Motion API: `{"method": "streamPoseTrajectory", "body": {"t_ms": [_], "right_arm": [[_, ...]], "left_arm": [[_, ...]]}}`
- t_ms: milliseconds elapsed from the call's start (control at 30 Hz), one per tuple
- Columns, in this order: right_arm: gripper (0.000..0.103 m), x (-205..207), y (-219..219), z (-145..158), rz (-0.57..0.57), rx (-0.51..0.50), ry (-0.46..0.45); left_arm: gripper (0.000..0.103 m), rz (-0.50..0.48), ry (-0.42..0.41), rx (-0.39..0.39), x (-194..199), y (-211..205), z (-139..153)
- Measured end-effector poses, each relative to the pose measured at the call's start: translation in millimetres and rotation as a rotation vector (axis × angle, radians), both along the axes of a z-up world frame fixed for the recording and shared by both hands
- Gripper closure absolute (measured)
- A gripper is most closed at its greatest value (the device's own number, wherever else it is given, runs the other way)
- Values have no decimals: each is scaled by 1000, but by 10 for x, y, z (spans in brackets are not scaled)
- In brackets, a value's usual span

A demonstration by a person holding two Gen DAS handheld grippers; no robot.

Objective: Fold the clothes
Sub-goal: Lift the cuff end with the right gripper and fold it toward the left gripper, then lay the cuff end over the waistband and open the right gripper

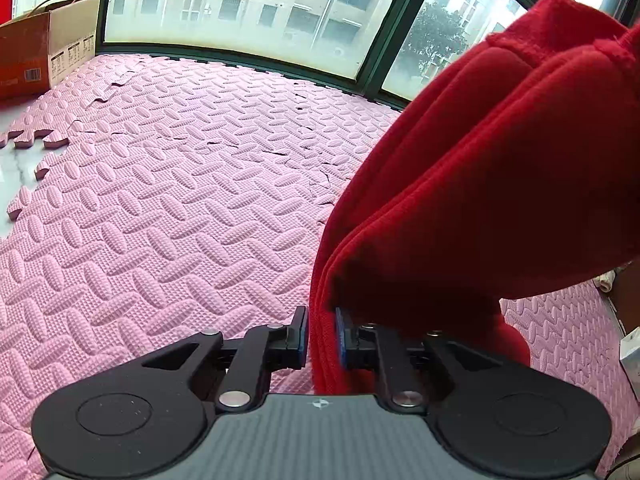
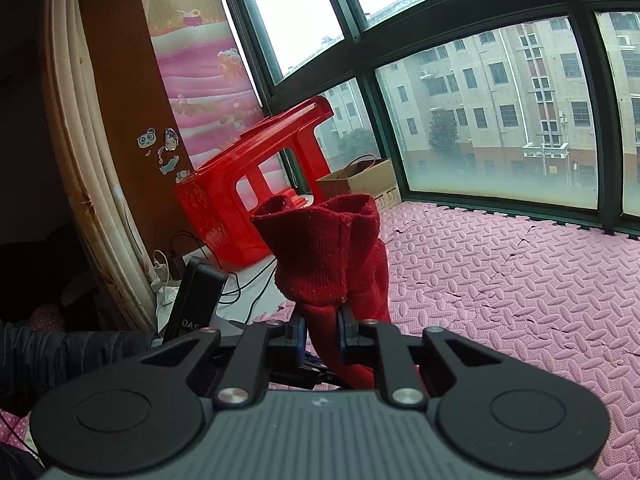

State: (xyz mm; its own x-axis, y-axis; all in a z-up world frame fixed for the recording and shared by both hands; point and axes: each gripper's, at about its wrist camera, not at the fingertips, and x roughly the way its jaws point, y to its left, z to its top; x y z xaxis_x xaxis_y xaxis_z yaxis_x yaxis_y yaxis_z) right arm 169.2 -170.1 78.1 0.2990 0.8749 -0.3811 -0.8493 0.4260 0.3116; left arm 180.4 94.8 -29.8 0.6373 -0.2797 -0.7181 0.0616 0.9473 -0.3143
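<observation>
A red knitted garment (image 1: pixel 500 168) hangs bunched in thick folds above the pink foam mat (image 1: pixel 180 200). My left gripper (image 1: pixel 322 338) is shut on a lower edge of it, the cloth pinched between the blue pads. In the right wrist view my right gripper (image 2: pixel 322 338) is shut on another part of the same red garment (image 2: pixel 328 256), whose ribbed cuff or hem stands up above the jaws. Both grippers hold it off the mat.
A cardboard box (image 1: pixel 48 48) stands at the mat's far left by the window. A red plastic stool (image 2: pixel 256 184) lies tilted by the wall, with a second box (image 2: pixel 364 184), cables and a black device (image 2: pixel 196 300) near it.
</observation>
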Motion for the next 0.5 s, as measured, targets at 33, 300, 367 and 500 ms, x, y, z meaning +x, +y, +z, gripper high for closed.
{"method": "streamPoseTrajectory", "body": {"t_ms": [33, 300, 367, 500], "right_arm": [[89, -78, -9, 1, 13, -5, -10], [89, -729, -16, -103, 136, -72, -131], [89, -870, -16, -174, 158, -106, -165], [86, -1063, -34, -353, 199, -168, -180]], "left_arm": [[85, 1, -1, -1, -6, 9, -6], [85, 15, -3, -7, -94, 39, -15], [85, 17, -3, -2, -148, 48, -10], [87, 45, 5, -7, -284, 134, 13]]}}
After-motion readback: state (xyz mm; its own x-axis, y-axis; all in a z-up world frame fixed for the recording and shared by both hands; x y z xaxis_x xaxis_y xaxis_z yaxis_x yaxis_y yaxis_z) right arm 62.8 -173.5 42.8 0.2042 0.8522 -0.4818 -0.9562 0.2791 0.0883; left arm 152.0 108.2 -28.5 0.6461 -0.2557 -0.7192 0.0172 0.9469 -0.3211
